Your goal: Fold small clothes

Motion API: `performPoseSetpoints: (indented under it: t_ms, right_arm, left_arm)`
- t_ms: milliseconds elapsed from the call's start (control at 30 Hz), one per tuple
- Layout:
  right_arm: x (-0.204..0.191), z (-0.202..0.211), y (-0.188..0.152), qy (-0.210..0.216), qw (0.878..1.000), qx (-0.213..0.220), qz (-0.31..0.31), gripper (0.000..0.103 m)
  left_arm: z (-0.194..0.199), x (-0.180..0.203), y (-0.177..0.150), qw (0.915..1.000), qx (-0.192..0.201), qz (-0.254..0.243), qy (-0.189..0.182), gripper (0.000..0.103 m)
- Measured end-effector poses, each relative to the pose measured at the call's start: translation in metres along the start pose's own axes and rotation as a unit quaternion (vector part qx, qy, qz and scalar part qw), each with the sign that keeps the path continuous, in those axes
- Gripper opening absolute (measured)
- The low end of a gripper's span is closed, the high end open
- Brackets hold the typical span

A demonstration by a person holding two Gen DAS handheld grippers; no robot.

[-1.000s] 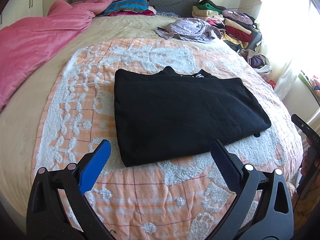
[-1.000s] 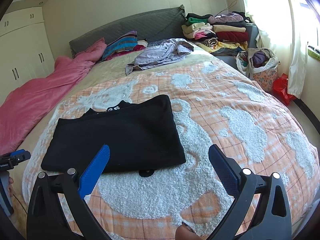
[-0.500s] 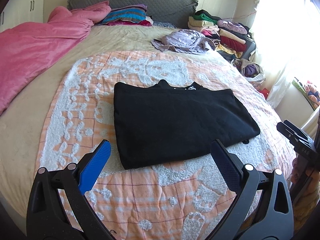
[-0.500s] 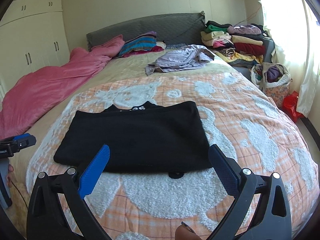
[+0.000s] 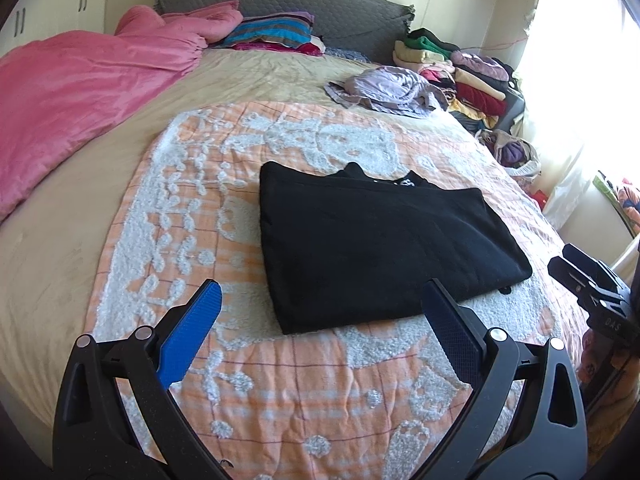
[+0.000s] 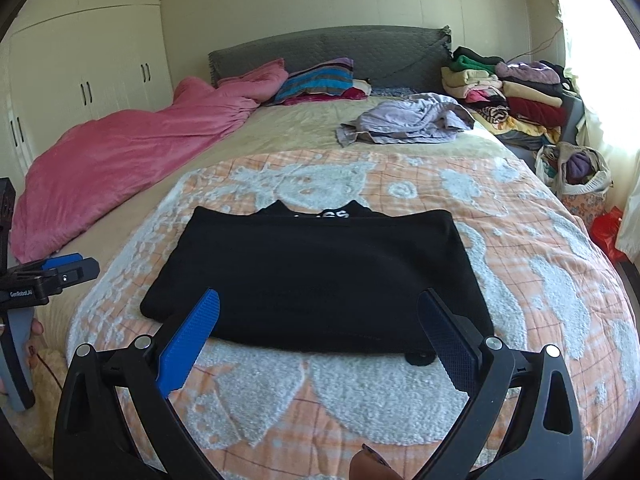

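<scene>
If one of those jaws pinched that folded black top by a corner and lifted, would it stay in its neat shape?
Probably not. The black top lies flat and limp on the orange bedspread, so it looks like soft cloth that would droop. Its folded layers seem loose, with nothing pinning them, so they would likely fall open. It seems light, and unlikely to slip from the grip.

Sunlit bedroom: grey headboard [image 6: 328,54], white wardrobe [image 6: 80,72], bright window [image 5: 592,60].

Our left gripper [image 5: 322,300] and right gripper [image 6: 319,308] look alike: black plastic frames with triangular cut-outs and silver screw heads at the pivots, each carrying two ribbed blue pads [image 5: 192,334]. Seen from the right camera, the left one bears small white lettering and a grey handle [image 6: 18,356]; painted nails show beside it.
</scene>
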State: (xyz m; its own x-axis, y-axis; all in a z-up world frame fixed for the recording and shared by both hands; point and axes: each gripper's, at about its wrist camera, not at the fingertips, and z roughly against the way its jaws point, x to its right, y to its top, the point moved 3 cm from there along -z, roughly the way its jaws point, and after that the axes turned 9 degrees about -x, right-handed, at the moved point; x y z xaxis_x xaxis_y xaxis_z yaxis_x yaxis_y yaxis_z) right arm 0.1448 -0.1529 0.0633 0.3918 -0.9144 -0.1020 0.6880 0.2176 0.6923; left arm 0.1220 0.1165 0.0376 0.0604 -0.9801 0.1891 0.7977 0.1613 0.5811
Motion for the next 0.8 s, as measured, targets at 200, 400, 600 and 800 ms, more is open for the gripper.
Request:
performPoseSetpoints:
  t_ms: [200,400,600,800]
  right_arm:
    - [-0.017,-0.011,0.003,0.004,1.0,-0.005,0.013,0.098]
    - [-0.033,-0.021,0.005,0.008,0.999,-0.012,0.03,0.098]
    - [-0.053,-0.033,0.006,0.015,0.998,-0.021,0.052,0.098]
    - [-0.07,-0.049,0.007,0.025,0.997,-0.034,0.068,0.098]
  left_arm:
    - [0.001,-0.013,0.0,0.9999,0.004,0.01,0.009,0.093]
    - [-0.001,-0.029,0.0,0.9996,0.002,0.026,0.013,0.093]
    - [-0.007,-0.045,0.0,0.9989,-0.003,0.04,0.023,0.093]
    - [-0.013,-0.058,0.002,0.9982,-0.007,0.048,0.035,0.093]
